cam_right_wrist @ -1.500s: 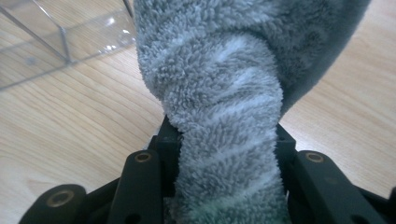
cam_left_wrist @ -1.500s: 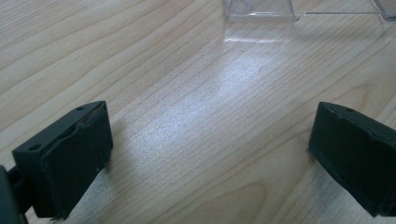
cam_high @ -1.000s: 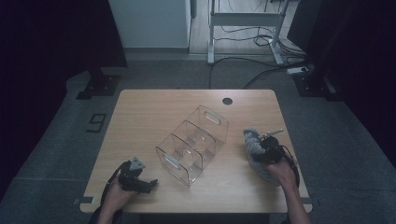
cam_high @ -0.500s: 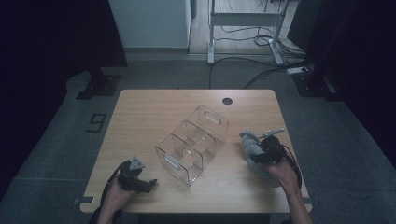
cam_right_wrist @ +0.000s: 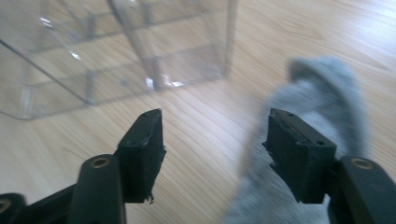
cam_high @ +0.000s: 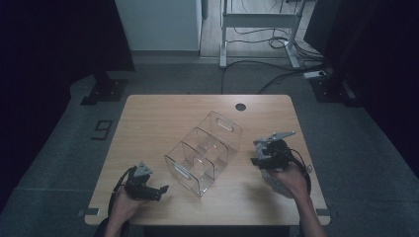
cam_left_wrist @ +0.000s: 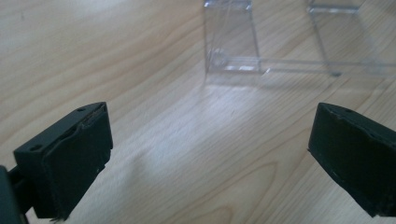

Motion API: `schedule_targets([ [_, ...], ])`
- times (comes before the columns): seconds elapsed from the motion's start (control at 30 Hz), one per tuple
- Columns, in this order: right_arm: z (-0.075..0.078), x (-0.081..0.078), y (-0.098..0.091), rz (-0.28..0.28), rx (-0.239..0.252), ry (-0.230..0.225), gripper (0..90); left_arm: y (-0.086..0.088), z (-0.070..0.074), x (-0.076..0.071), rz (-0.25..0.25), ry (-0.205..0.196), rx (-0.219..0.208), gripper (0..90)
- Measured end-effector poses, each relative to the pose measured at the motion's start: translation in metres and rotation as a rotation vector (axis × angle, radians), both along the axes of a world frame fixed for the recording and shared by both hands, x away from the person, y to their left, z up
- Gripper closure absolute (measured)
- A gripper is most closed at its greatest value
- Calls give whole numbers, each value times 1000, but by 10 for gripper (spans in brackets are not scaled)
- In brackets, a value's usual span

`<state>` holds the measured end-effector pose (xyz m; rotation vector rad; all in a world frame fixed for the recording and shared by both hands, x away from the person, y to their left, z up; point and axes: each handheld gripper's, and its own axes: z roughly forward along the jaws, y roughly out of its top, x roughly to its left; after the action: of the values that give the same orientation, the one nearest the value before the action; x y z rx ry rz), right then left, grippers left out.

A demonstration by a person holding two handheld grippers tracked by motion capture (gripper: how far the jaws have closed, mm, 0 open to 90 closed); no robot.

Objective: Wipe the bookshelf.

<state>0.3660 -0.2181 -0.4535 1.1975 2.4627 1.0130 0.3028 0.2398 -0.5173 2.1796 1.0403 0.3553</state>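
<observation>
The right gripper (cam_right_wrist: 215,140) has its jaws apart, and they have just been closing a little. The grey sock (cam_right_wrist: 322,88) sits against its right-hand jaw, running behind that pad and down past it into the gap. The other pad stands clear of it, so I would not call this a grip. The picture there is blurred, and I cannot tell whether the sock is draped on the jaw or lying on the wood.

From the high view the sock (cam_high: 272,181) bunches just behind the right gripper (cam_high: 262,150), under the person's hand. The clear divided box (cam_high: 202,153) lies just ahead of the jaws and to their left. I take it that the sock is meant for one of its compartments. That would explain why the box (cam_right_wrist: 116,56) is kept within easy reach, its open top turned up.

The left gripper (cam_high: 157,190) rests low on the table (cam_high: 148,123), jaws wide apart with nothing between them (cam_left_wrist: 210,140). A corner of the box (cam_left_wrist: 233,42) is just ahead of it. It looks parked there, ready to steady the light plastic if the sock drags on a wall.

No brand or label can be read on the box, the sock or the grippers. The only writing is a mark like a 9 (cam_high: 103,129) on the floor, far out to the left of the left gripper
</observation>
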Motion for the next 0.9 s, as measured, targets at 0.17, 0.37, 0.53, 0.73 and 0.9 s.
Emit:
schedule_targets([
  [0.17,-8,7,24,68,44,16,433,-7,7,2,-11,-37,-10,20],
  [0.37,-17,16,55,149,35,28,484,-16,12,7,-19,-55,-14,43],
  [0.53,-19,23,71,196,58,39,499,-22,11,13,-30,-48,1,43],
  [0.73,-24,25,86,234,47,45,512,-27,10,20,-26,-43,1,49],
  [0.9,-25,21,87,252,54,45,518,-30,5,25,-1,-28,11,25],
])
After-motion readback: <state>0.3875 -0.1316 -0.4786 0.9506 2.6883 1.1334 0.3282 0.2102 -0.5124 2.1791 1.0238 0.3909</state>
